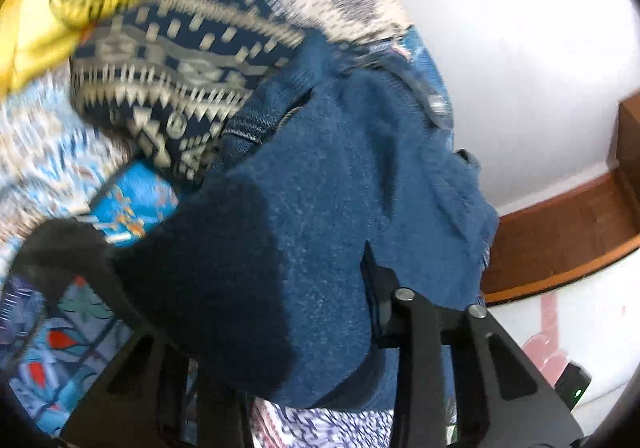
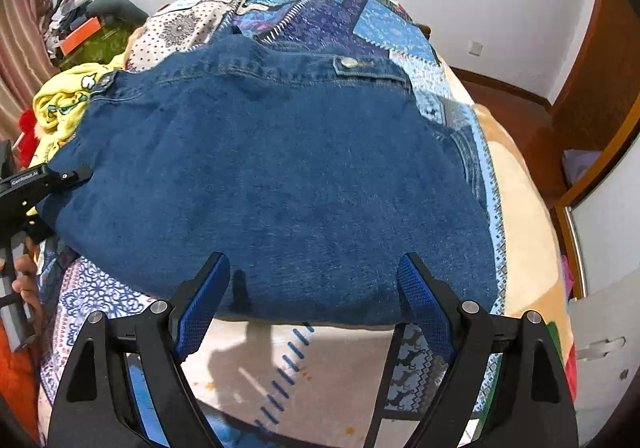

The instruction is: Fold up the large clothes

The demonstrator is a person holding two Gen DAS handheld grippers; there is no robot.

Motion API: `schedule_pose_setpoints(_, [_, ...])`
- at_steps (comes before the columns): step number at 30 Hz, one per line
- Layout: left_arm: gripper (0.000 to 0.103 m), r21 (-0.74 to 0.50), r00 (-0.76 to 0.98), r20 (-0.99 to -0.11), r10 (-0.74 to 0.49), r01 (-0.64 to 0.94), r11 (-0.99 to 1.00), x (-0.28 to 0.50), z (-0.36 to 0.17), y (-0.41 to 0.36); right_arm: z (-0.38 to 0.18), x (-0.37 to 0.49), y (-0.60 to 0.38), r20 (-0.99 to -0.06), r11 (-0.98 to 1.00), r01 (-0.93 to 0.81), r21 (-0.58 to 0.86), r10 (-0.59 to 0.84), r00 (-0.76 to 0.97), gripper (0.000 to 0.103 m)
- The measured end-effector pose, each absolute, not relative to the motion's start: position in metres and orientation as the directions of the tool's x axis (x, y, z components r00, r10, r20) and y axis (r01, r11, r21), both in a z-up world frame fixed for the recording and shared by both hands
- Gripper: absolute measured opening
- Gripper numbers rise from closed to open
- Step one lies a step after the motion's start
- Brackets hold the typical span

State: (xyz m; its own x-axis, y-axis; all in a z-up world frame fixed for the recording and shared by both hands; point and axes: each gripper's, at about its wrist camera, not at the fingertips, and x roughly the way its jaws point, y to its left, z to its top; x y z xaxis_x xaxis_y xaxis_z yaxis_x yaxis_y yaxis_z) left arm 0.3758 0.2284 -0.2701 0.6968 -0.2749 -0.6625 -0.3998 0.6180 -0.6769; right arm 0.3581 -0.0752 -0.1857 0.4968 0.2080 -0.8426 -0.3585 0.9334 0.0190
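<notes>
A blue denim jacket (image 2: 272, 176) lies spread flat on the patchwork bed cover (image 2: 328, 12), its buttoned hem at the far side. My right gripper (image 2: 314, 268) is open, its blue pads (image 2: 204, 312) hovering over the jacket's near edge. My left gripper shows in the right wrist view (image 2: 80, 174) at the jacket's left edge. In the left wrist view the denim (image 1: 340, 188) drapes over and between its fingers (image 1: 384, 304), hiding the tips; the image is blurred.
A yellow printed garment (image 2: 64, 104) and a navy patterned garment (image 1: 180, 60) lie at the jacket's left. Clutter (image 2: 80, 24) sits at the far left. Wooden floor (image 2: 520, 116), a wooden door frame (image 2: 600, 88) and a white cabinet (image 2: 608, 328) are to the right of the bed.
</notes>
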Motion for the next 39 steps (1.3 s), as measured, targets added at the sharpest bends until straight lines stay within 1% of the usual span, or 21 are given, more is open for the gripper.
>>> schedule_pose_setpoints(2, [0.029,-0.67,0.724,-0.643,-0.252,-0.371,0.644,0.373,-0.242,0.223,-0.179,0.355,-0.07,-0.837,0.93,-0.369,0.01,0.21,0.506,0.084])
schedule_pose_setpoints(5, [0.027,-0.623,0.774,-0.607,-0.181,-0.322,0.713,0.364,-0.198,0.215,-0.166,0.352,-0.054,-0.829,0.918,-0.397,0.01,0.23,0.509,0.084])
schedule_pose_setpoints(8, [0.026,-0.588,0.831,-0.542,-0.125,-0.27,0.762,0.353,-0.155,0.212,-0.155,0.348,-0.03,-0.816,0.892,-0.452,0.021,0.276,0.508,0.084])
schedule_pose_setpoints(12, [0.026,-0.54,0.863,-0.501,-0.068,-0.251,0.803,0.319,-0.131,0.224,-0.161,0.344,0.011,-0.823,0.849,-0.527,0.034,0.323,0.467,0.085])
schedule_pose_setpoints(17, [0.026,-0.509,0.846,-0.533,-0.028,-0.294,0.809,0.304,-0.131,0.247,-0.198,0.345,0.064,-0.871,0.784,-0.617,0.062,0.344,0.35,0.085])
schedule_pose_setpoints(20, [0.026,-0.489,0.822,-0.569,-0.022,-0.317,0.813,0.308,-0.144,0.249,-0.221,0.35,0.08,-0.897,0.767,-0.636,0.08,0.334,0.29,0.085])
schedule_pose_setpoints(22, [0.026,-0.454,0.799,-0.601,-0.012,-0.328,0.828,0.312,-0.153,0.246,-0.232,0.356,0.082,-0.905,0.773,-0.627,0.097,0.33,0.268,0.086])
schedule_pose_setpoints(26, [0.026,-0.437,0.802,-0.598,-0.016,-0.309,0.845,0.315,-0.146,0.237,-0.225,0.362,0.068,-0.898,0.783,-0.608,0.132,0.354,0.262,0.087])
schedule_pose_setpoints(30, [0.026,-0.406,0.813,-0.582,-0.032,-0.256,0.877,0.331,-0.127,0.213,-0.201,0.361,0.033,-0.859,0.811,-0.564,0.155,0.392,0.328,0.087])
schedule_pose_setpoints(34, [0.026,-0.349,0.829,-0.556,-0.068,-0.158,0.924,0.35,-0.107,0.157,-0.175,0.348,-0.021,-0.813,0.866,-0.48,0.139,0.376,0.444,0.087])
schedule_pose_setpoints(37, [0.026,-0.288,0.827,-0.55,-0.121,-0.052,0.956,0.364,-0.1,0.099,-0.161,0.332,-0.067,-0.776,0.913,-0.394,0.108,0.325,0.54,0.087])
schedule_pose_setpoints(39, [0.026,-0.262,0.813,-0.555,-0.176,0.03,0.965,0.37,-0.104,0.059,-0.159,0.323,-0.099,-0.77,0.939,-0.331,0.095,0.28,0.573,0.088])
